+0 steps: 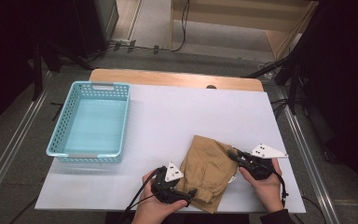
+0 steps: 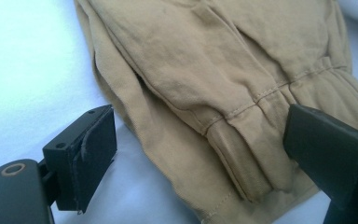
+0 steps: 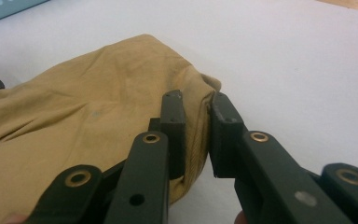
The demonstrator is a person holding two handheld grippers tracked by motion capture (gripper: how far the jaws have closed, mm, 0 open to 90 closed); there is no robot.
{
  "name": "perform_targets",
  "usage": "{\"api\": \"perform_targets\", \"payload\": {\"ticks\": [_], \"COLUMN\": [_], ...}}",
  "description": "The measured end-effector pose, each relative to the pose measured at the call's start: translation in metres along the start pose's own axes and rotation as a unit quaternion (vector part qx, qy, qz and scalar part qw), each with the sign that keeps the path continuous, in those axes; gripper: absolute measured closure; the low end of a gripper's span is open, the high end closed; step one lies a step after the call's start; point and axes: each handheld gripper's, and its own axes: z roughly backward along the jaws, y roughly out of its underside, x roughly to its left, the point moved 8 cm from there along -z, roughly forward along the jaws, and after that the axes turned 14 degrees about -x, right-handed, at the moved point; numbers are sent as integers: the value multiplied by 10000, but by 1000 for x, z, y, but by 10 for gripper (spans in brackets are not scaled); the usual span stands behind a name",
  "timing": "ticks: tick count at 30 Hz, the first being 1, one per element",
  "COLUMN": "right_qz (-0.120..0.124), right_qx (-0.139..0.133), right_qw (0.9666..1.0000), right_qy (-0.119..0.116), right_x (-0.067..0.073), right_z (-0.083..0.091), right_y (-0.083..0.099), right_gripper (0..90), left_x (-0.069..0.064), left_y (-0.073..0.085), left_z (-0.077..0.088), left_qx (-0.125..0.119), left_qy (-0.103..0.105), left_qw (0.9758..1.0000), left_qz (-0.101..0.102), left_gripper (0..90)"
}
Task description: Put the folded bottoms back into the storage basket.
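Observation:
A folded tan garment (image 1: 209,165) lies on the white table near its front edge. My left gripper (image 1: 190,196) is at the garment's near left corner. In the left gripper view its jaws stand wide apart around the gathered cuff of the garment (image 2: 205,60), so the left gripper (image 2: 205,149) is open; its left pad is clear of the cloth. My right gripper (image 1: 233,153) is at the garment's right edge. In the right gripper view the right gripper (image 3: 196,107) is shut on a fold of the garment (image 3: 84,116) at that edge.
A light blue perforated basket (image 1: 126,121) stands at the table's left. The white table top (image 1: 191,112) stretches behind the garment, with a wooden strip (image 1: 168,77) along the far edge. Dark stands and cables surround the table.

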Motion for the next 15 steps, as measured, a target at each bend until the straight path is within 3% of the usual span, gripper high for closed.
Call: {"api": "perform_targets", "payload": {"ticks": [11, 15], "right_qz": [5, 19], "right_qx": [-15, -8], "right_qw": [10000, 10000], "right_qy": [22, 40], "right_x": [0, -1], "right_z": [1, 0], "right_y": [1, 2], "right_gripper": [766, 767], "left_x": [-8, -12], "left_y": [1, 1], "left_z": [-5, -6], "left_qx": [148, 102], "left_qy": [-2, 207], "left_qw": [9995, 9993], "left_qz": [-275, -293], "left_gripper": [214, 329]}}
